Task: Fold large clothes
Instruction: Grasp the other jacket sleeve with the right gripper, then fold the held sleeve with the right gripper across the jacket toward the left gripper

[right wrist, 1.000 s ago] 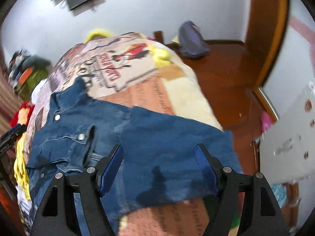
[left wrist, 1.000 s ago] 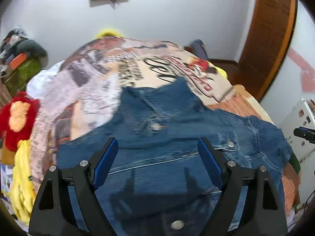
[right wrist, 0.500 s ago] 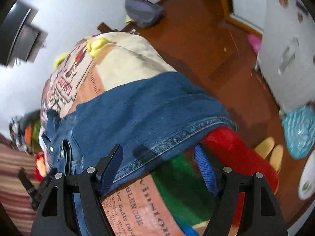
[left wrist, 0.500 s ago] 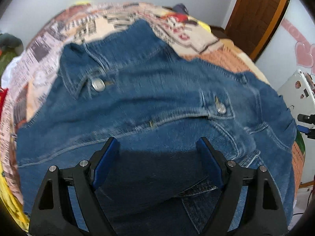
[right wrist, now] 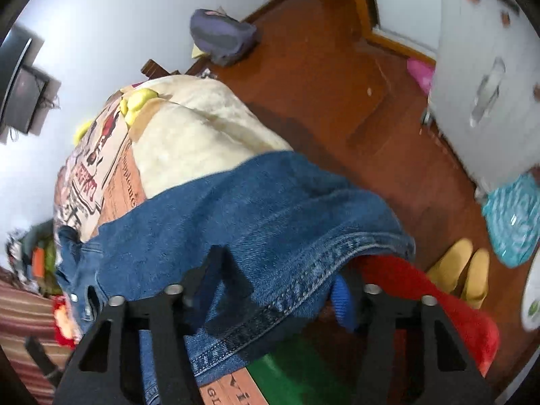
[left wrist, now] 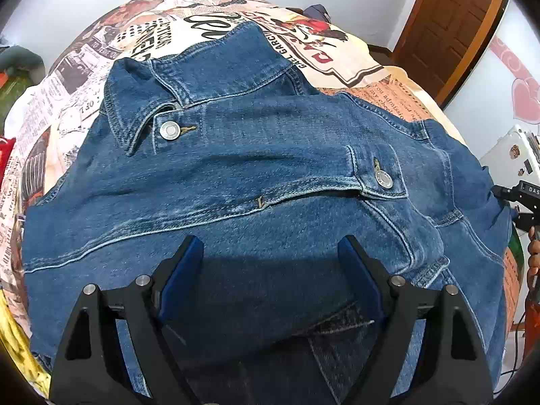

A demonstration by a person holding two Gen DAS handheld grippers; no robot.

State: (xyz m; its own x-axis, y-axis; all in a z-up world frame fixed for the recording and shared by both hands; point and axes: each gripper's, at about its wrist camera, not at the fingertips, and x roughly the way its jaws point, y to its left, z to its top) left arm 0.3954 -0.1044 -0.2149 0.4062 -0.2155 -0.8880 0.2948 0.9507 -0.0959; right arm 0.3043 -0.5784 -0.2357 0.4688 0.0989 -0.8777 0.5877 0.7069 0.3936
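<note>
A blue denim jacket (left wrist: 270, 155) lies spread front-up on the bed, collar towards the far end, buttons showing. My left gripper (left wrist: 270, 270) hangs open just above its lower front panel, nothing between the blue pads. In the right wrist view one sleeve (right wrist: 253, 209) drapes over the bed's edge. My right gripper (right wrist: 276, 290) straddles that sleeve's stitched hem, and its jaws are closing with the denim between them; the pads do not visibly press on it. The right gripper's tip (left wrist: 519, 199) also shows at the right edge of the left wrist view.
A newspaper-print blanket (left wrist: 101, 67) covers the bed. Red cloth (right wrist: 438, 303) and green cloth (right wrist: 287, 371) hang below the sleeve. On the wooden floor (right wrist: 337, 84) are a purple bag (right wrist: 219, 33), yellow slippers (right wrist: 462, 270) and a white cabinet (right wrist: 489, 67).
The left gripper sank closer to the jacket, then held still. The right gripper rolled, dropped to the bed's edge, and its jaws narrowed around the sleeve hem.
</note>
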